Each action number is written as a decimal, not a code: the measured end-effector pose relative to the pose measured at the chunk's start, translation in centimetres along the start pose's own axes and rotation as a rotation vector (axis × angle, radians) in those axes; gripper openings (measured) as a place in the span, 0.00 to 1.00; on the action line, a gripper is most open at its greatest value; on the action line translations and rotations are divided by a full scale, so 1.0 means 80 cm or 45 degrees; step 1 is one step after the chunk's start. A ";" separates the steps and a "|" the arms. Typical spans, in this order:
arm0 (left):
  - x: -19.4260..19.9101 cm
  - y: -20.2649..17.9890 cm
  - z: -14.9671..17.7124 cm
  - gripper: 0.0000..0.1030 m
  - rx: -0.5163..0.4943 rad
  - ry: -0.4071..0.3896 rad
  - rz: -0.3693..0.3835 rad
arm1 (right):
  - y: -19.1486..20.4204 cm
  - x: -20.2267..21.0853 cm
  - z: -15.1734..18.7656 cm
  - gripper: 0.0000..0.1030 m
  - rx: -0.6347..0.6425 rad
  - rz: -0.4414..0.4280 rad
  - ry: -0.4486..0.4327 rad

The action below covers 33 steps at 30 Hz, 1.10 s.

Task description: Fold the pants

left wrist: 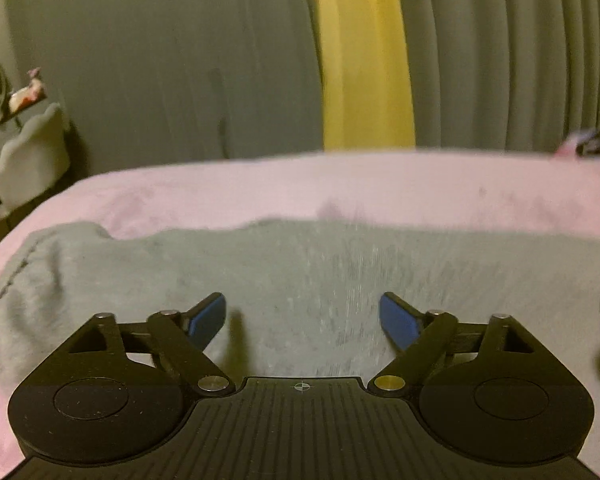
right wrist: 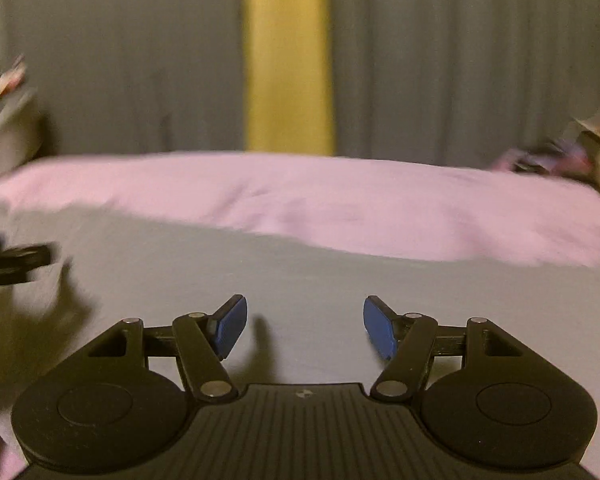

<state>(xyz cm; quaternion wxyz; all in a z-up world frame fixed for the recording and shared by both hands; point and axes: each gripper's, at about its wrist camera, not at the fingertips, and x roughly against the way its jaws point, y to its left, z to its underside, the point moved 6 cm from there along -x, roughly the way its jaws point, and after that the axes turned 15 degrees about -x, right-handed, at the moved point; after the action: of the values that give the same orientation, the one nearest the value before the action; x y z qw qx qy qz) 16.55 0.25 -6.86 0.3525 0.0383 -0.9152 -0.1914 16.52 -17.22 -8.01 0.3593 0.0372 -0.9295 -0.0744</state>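
Pants [left wrist: 300, 280]: grey, soft knit by the look of the surface, lying flat on a pink bedsheet [left wrist: 260, 188] across the near side of the bed.

Left wrist view: the left gripper [left wrist: 302, 322] hangs above the grey cloth with its jaws spread wide and nothing between the blue pads [left wrist: 206, 316]. A stitched seam or hem runs down the cloth's left end, where the fabric humps up in soft wrinkles. Behind the bed hang grey curtains [left wrist: 160, 60] with a yellow strip [left wrist: 364, 60] between them. A dark bit at the right edge is probably the other tool; too blurred to be sure.

Right wrist view: the right gripper [right wrist: 304, 326] is over a smoother stretch of the pants [right wrist: 300, 272], jaws apart, empty, pads clear of the cloth. The far edge of the garment runs diagonally against the pink sheet. Part of the left gripper [right wrist: 16, 260] shows blurred at the left.

Judgement: light, limp, not fragile; it will drape and sag, and a single layer may slip out of a shallow pinch. Best hold: at the edges or corners, one tool at each end, the hem at the left being the firmest place.
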 end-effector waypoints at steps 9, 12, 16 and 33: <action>-0.067 0.004 -0.013 0.95 -0.044 -0.039 -0.059 | -0.006 -0.079 -0.033 0.76 -0.106 0.108 -0.041; -0.081 0.010 -0.033 0.95 -0.038 -0.032 -0.078 | -0.009 -0.092 -0.041 0.90 -0.082 0.137 -0.044; -0.089 0.033 -0.042 0.96 0.044 0.075 -0.007 | -0.028 -0.071 -0.054 0.92 -0.190 0.026 0.008; 0.066 0.096 0.035 0.95 0.041 0.094 0.038 | -0.395 0.168 0.024 0.45 -1.214 0.285 -0.085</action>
<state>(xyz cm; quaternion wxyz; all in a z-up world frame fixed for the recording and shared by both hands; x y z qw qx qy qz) 11.23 7.14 -2.53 0.3883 0.0375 -0.9050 -0.1697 5.83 -49.81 -5.74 0.3122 -0.2339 -0.8011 -0.4539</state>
